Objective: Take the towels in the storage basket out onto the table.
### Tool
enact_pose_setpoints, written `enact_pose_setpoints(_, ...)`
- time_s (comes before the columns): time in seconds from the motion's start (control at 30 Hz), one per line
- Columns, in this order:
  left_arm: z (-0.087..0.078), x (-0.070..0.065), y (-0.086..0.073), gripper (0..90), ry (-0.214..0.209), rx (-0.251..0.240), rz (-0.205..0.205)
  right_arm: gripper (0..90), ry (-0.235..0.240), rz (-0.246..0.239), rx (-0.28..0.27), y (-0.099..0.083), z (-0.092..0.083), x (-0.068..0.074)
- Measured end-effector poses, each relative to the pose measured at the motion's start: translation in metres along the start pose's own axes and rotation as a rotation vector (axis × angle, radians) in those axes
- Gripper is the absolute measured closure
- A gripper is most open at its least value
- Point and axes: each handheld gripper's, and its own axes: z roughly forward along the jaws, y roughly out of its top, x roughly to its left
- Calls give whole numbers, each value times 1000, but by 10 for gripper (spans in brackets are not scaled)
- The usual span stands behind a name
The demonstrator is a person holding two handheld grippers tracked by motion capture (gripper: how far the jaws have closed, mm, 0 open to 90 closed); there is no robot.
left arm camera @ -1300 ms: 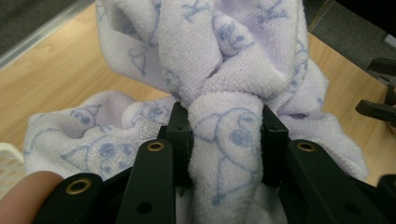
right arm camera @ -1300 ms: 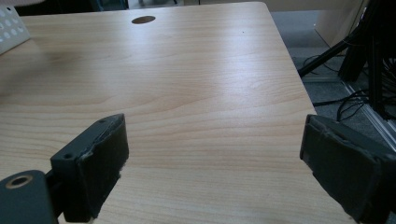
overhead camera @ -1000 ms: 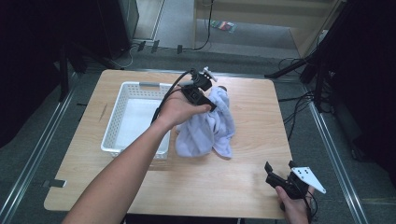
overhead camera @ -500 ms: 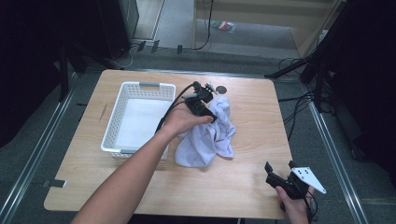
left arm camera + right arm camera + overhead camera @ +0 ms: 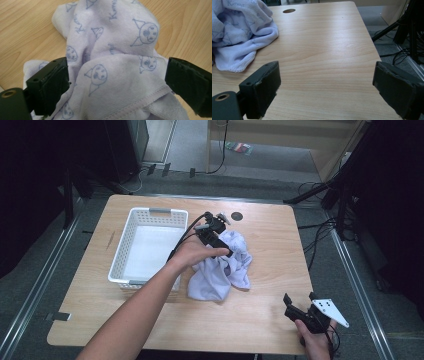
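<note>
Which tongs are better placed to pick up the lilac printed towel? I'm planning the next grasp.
Left. The left tongs hang open directly over the crumpled lilac printed towel, jaws straddling a fold. The right tongs sit open near the pale wooden table's front edge, well away from it.

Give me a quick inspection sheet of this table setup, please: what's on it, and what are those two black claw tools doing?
Surface: light wooden table, small dark round hole near far edge.
Job's things: crumpled pale lilac printed towel at centre; empty white slotted plastic basket beside it.
Clutter: nothing seen.
Grippers: left gripper open, jaws either side of a towel fold; right gripper open above bare wood near the table's near right corner.
Cables: black cable trails from left gripper.
Surroundings: grey floor, loose cables, dark stands.
</note>
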Motion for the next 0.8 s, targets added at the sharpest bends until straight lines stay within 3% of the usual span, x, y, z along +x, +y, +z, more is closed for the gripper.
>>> enact_pose_setpoints(0.47,-26,9,-9,0,19,-43,-1,78,-1,-3,1,0,0,0)
enact_pose_setpoints(0.8,-51,31,-25,0,40,-82,-52,78,-4,-2,7,0,1,1)
